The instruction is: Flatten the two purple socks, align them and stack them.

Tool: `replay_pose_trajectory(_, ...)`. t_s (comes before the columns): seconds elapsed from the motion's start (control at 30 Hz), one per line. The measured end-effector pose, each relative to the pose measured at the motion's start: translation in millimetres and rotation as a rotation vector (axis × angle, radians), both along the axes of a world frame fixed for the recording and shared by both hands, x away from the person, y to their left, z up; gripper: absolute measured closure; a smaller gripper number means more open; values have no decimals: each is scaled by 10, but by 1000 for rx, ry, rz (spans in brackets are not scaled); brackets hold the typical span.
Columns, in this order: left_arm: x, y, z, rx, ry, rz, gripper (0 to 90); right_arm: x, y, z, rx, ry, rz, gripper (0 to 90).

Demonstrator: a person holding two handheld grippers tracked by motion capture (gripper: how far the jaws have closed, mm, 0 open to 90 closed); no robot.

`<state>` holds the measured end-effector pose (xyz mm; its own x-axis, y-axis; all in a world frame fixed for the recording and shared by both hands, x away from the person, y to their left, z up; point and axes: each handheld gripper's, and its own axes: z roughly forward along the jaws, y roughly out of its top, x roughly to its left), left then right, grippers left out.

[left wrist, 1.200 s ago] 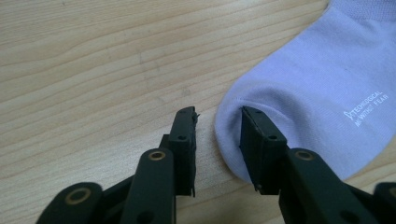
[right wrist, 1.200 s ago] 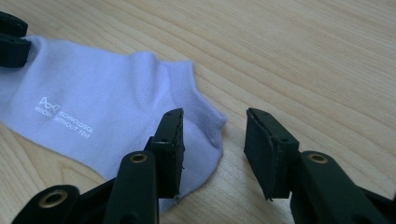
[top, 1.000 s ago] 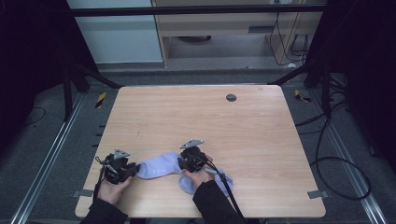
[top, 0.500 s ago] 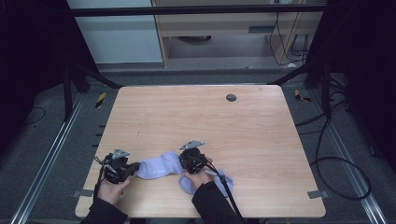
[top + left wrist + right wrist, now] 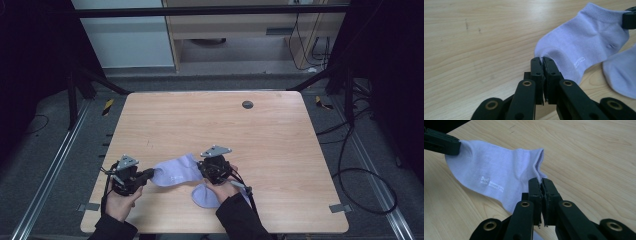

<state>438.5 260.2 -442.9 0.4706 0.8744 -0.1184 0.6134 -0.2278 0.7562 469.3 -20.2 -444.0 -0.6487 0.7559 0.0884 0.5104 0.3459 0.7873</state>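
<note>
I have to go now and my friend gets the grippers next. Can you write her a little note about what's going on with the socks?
Left gripper: shut on the toe end of the lilac sock.
Right gripper: shut on the cuff end of the same sock.
That sock is stretched between the two grippers, near the front edge of the table.
Second sock: lies flat on the table by the right hand, partly under it.
Done: one sock gripped at both ends.
Left, probably: lay the held sock on or beside the second one to pair them, then let go.
</note>
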Motion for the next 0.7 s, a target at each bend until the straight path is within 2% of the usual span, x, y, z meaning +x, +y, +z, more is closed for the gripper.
replay_pose_trajectory(0.1, -34, -121, 71, -15, -14, -26, 869, -67, -143, 97, 0, -11, 0, 875)
replay_pose_trajectory(0.27, -80, -241, 105, -13, -19, -51, 869, -150, -311, 162, 3, -21, -7, 875)
replay_pose_trajectory(0.53, -117, -516, 137, 4, -7, -115, 869, -334, -628, 196, 6, -13, -25, 876)
replay_pose_trajectory(0.7, -129, -695, 139, 7, 3, -154, 869, -494, -890, 208, 9, -7, -53, 876)
